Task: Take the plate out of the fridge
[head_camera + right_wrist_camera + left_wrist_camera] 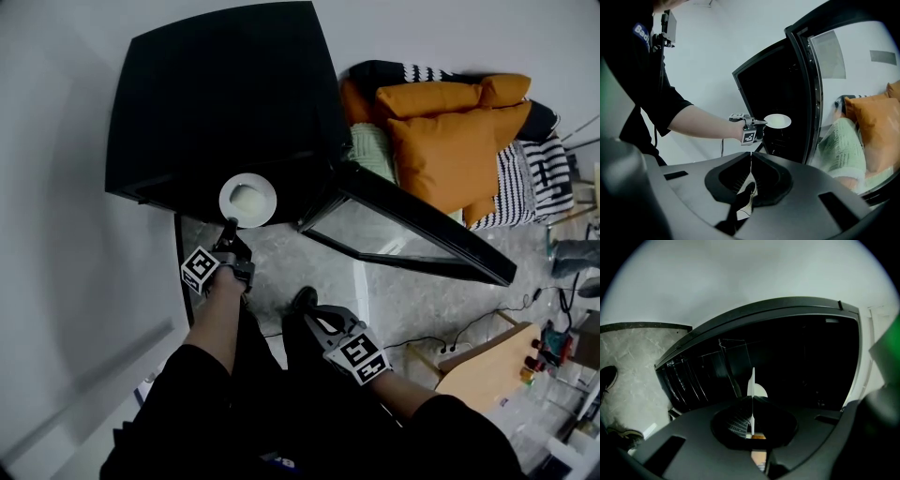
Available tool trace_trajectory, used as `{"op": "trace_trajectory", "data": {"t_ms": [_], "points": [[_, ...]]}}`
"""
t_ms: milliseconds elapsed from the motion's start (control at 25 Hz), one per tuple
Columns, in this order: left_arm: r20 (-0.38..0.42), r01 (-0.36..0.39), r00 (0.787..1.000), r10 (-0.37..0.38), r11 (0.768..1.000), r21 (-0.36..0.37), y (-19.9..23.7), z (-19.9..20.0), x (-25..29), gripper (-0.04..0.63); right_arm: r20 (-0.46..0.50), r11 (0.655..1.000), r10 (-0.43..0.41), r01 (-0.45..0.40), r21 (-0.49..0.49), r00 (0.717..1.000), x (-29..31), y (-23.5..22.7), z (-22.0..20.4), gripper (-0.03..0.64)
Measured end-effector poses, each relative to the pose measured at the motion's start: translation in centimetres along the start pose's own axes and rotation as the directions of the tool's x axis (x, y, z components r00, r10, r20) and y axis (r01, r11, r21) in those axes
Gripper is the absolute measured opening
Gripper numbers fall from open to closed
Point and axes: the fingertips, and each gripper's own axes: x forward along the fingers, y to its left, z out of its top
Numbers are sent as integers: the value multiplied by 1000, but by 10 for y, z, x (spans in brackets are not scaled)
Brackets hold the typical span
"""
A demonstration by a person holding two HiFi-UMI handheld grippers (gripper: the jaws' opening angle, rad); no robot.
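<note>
A small white plate (247, 201) hangs just in front of the open black fridge (225, 103), held level by its near rim. My left gripper (231, 227) is shut on that rim. In the left gripper view the plate (752, 385) shows edge-on as a thin white line pinched between the jaws of the left gripper (753, 401), with the dark fridge interior (797, 362) behind. The right gripper (319, 326) hangs lower and nearer to me, away from the plate. Its jaws (751, 161) meet with nothing between them. From there I see the plate (777, 121) at the fridge opening.
The fridge door (412, 230) stands open to the right, with its glass panel (825, 84) close beside the right gripper. Orange cushions (450, 141) and a green knit cushion (372, 150) lie behind it. A wooden table (487, 366) and cables (441, 342) are at the lower right. A shoe (302, 298) rests on the marble floor.
</note>
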Motion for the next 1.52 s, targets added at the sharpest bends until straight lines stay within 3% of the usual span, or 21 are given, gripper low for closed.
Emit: {"op": "trace_trajectory", "data": {"t_ms": [320, 480, 720, 1120, 1520], "points": [[-100, 89, 991, -87, 996, 23, -44, -19, -47, 11, 20, 1000, 18, -18, -8, 1000, 3, 15, 15, 11], [-189, 182, 966, -177, 983, 4, -93, -37, -73, 11, 14, 1000, 19, -19, -21, 1000, -1, 18, 16, 11], [-276, 242, 931, -238, 970, -17, -158, -49, -117, 11, 18, 1000, -10, 10, -27, 1000, -18, 20, 18, 11], [-283, 301, 905, -318, 948, -101, -247, -46, -173, 12, 74, 996, -84, 83, 16, 994, -36, 21, 27, 11], [-184, 400, 894, -409, 913, -84, -335, 4, -170, 12, 137, 993, -100, 107, -42, 985, -32, 28, 68, 11]]}}
